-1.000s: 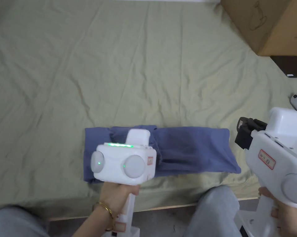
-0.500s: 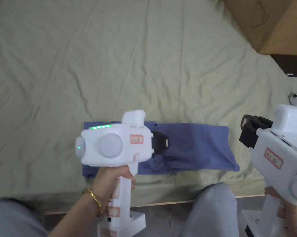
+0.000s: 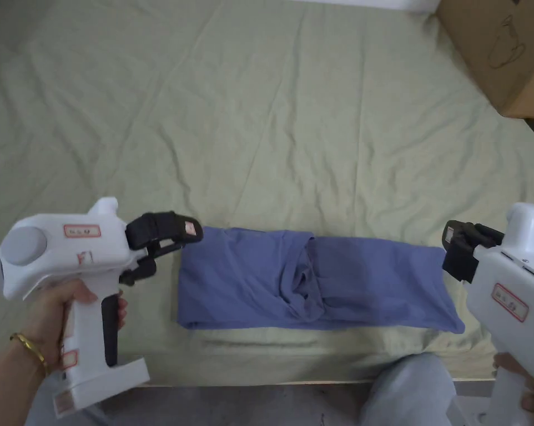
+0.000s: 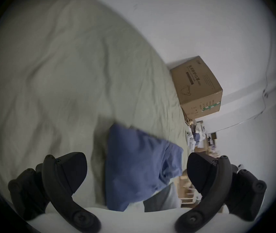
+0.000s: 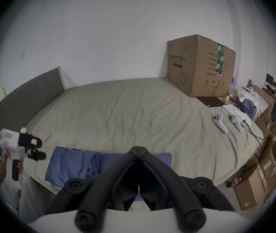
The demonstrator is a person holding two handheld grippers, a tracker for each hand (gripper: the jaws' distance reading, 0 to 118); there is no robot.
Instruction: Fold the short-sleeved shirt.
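The blue short-sleeved shirt [image 3: 310, 283] lies folded into a long band near the bed's front edge, with a bunched crease at its middle; it also shows in the left gripper view [image 4: 137, 166] and the right gripper view [image 5: 73, 164]. My left gripper [image 3: 174, 244] hovers just left of the shirt's left end, jaws open and empty [image 4: 136, 171]. My right gripper [image 3: 454, 252] sits at the shirt's right end, above it, jaws shut with nothing between them [image 5: 139, 150].
A pale green sheet [image 3: 260, 138] covers the bed. A large cardboard box [image 3: 504, 50] stands at the back right corner. Two white controllers [image 5: 219, 123] and a dark pad [image 5: 212, 101] lie on the right side. The person's knees are at the bed's front edge.
My left gripper has pulled away from the shirt's left half to the left and now stands off the cloth, open. The right gripper has hardly moved. The head camera shifted.
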